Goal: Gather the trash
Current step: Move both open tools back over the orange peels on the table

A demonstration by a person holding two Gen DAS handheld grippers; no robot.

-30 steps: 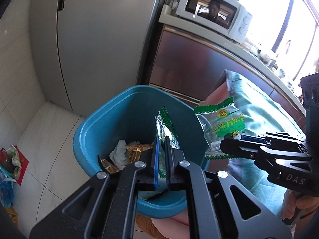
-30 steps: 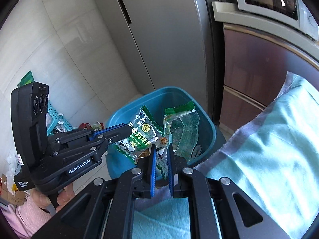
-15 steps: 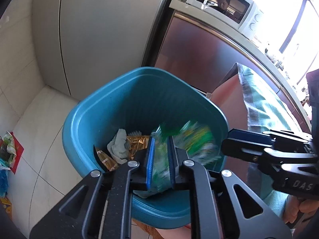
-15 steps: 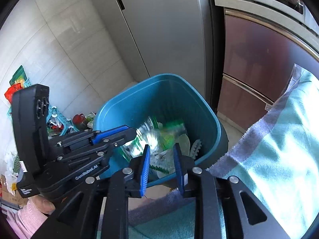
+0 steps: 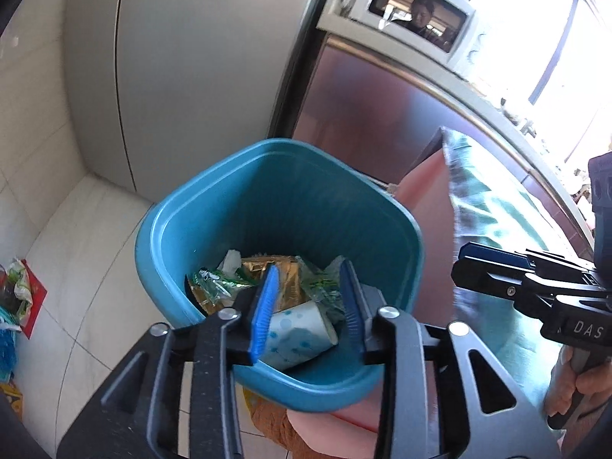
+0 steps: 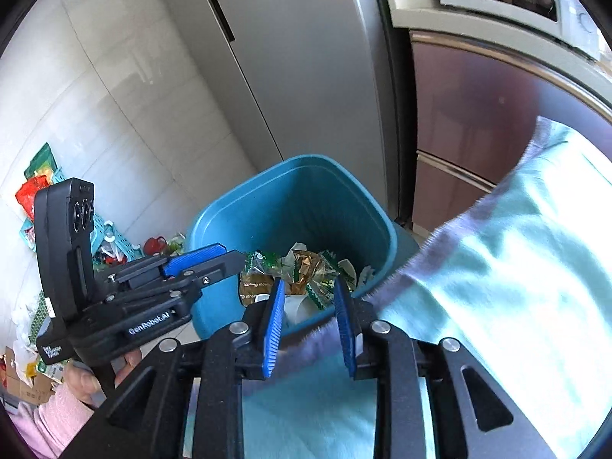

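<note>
A blue trash bin [image 5: 214, 206] stands on the floor beside the table. It also shows in the right wrist view [image 6: 306, 176]. Inside lie green snack wrappers [image 5: 214, 281], a gold wrapper [image 5: 283, 271] and a white paper cup [image 5: 294, 332]. The wrappers show in the right wrist view too [image 6: 264, 264]. My left gripper [image 5: 308, 302] is open and empty over the bin's near rim. My right gripper [image 6: 308, 313] is open and empty above the table edge, just short of the bin. Each gripper shows in the other's view, the right one [image 5: 493, 267] and the left one [image 6: 199, 256].
A grey fridge [image 5: 183, 57] stands behind the bin, with a brown cabinet [image 6: 478, 122] and a white microwave [image 5: 417, 23] to its right. A light green tablecloth [image 6: 516, 267] covers the table at right. Bags and baskets of clutter [image 6: 42, 187] lie on the floor at left.
Both grippers have opened and let go of their green snack wrappers, which dropped into the bin. Both grippers moved closer over the bin.
</note>
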